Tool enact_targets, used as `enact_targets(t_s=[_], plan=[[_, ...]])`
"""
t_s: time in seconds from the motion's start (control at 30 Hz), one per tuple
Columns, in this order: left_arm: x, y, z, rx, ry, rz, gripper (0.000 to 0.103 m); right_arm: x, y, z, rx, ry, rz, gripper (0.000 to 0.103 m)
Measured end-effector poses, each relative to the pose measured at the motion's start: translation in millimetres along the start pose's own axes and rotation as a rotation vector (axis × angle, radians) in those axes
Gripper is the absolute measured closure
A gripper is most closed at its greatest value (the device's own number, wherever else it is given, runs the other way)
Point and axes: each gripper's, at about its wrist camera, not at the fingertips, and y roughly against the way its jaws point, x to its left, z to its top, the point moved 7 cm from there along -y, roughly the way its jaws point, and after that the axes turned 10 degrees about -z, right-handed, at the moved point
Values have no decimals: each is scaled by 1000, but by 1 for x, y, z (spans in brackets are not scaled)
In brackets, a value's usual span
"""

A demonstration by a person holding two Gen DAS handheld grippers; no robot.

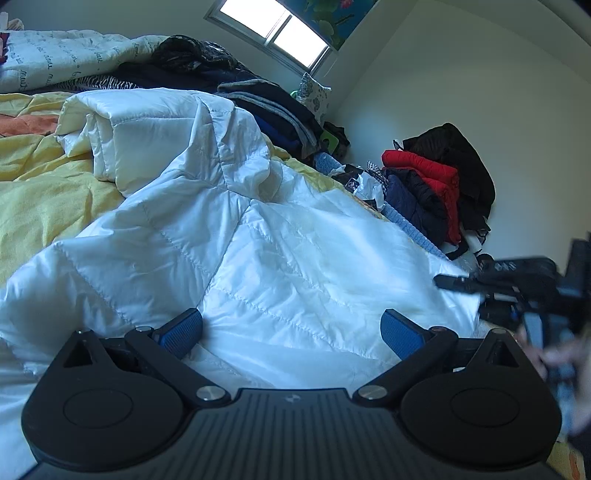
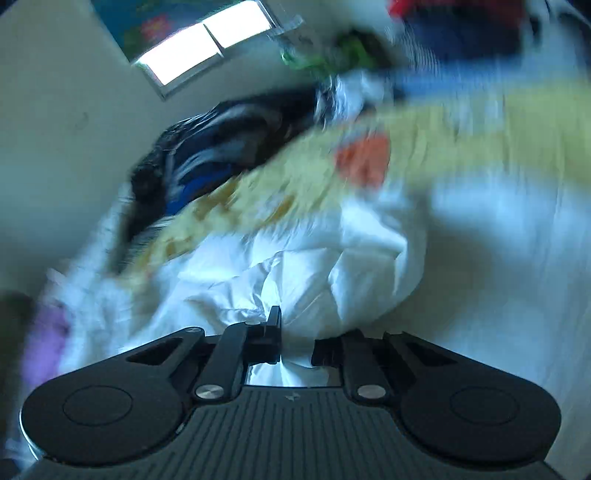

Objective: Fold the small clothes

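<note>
White jacket (image 1: 280, 236) spread on bed (image 1: 44, 192), yellow cover. L gripper (image 1: 291, 332) low over jacket hem, jaws apart, nothing between, prob. waiting to pin. R gripper (image 2: 295, 347) at jacket edge, jaws clamped on bunched fabric, prob. for fold.

- Daylight enters through the window (image 1: 275, 31), which is blown out to plain white in both views; the room around it is rather dim and bluish.
- The left wrist view is sharp across the white quilted jacket (image 1: 258, 240), with soft shadows in its folds.
- At that view's right edge the right claw (image 1: 454, 282) and the hand (image 1: 561, 365) holding it are smeared by motion.
- The right wrist view is heavily motion-blurred: the yellow bedspread (image 2: 461, 147) and the dark clothes pile (image 2: 207, 155) streak together.
- Fisheye distortion bends the walls, and the frame corners darken.
</note>
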Motion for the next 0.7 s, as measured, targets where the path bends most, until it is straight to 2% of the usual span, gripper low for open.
enact_targets(t_s=[0.07,0.13,0.17,0.2,0.27,0.3,0.43,0.5,0.6,0.7], plan=[[0,0,0,0,0,0,0,-16,-11,10,51,-84,34,88],[0,0,0,0,0,0,0,-20,-11,-1,68,-84,51,85],[0,0,0,-1,1,-1,0,-20,-15,-9,77,-73,56,78],[0,0,0,-1,2,-1,0,-22,-15,-18,99,-69,59,58],[0,0,0,-1,3,-2,0,-32,-4,-38,97,-90,54,32],[1,-1,0,-3,4,-3,0,-36,6,-43,62,-109,58,28],[2,0,1,-15,19,-9,0,-51,52,-64,-97,-114,77,20],[2,0,1,-22,27,-11,0,-55,64,-78,-150,-68,48,10],[2,0,0,-32,38,-10,0,-65,64,-93,-194,-108,68,8],[1,1,1,-29,31,-1,0,-73,67,-91,-243,-157,101,5]])
